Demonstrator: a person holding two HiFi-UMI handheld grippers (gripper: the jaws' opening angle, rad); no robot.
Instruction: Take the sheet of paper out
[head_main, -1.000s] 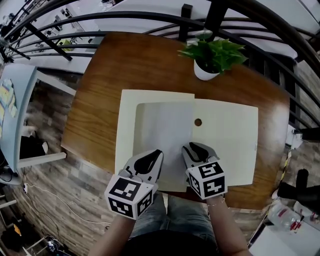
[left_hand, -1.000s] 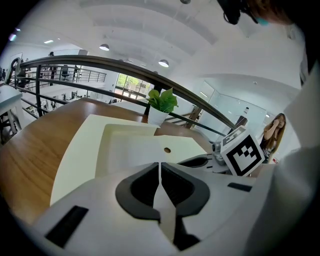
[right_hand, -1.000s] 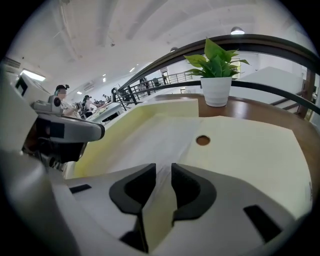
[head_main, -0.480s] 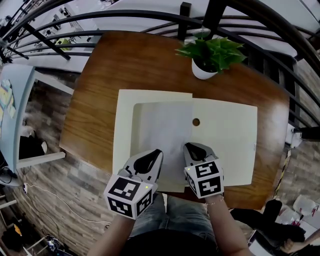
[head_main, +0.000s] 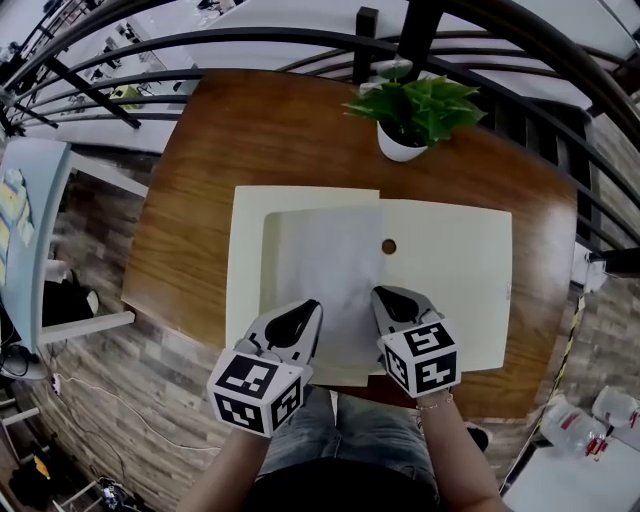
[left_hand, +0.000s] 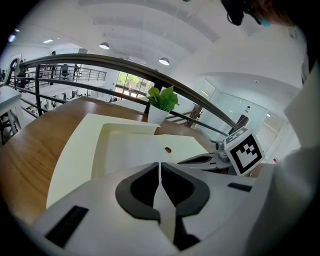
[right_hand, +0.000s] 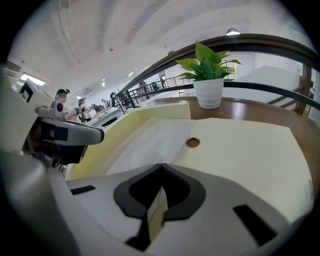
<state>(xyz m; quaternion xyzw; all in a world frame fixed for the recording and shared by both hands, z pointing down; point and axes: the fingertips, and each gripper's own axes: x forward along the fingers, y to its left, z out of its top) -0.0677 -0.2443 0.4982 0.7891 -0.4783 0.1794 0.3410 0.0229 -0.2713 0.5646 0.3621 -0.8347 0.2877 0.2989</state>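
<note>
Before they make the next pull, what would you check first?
1. Left claw shut on the white sheet: ok.
2. Right claw shut on the near edge of the cream folder: ok.
3. Sheet fully out of the folder: cannot tell; its right edge meets the folder's opening.
4. Plant pot apart from the paper: ok; it stands at the far side.
5. Table has room left of the folder: ok.
</note>
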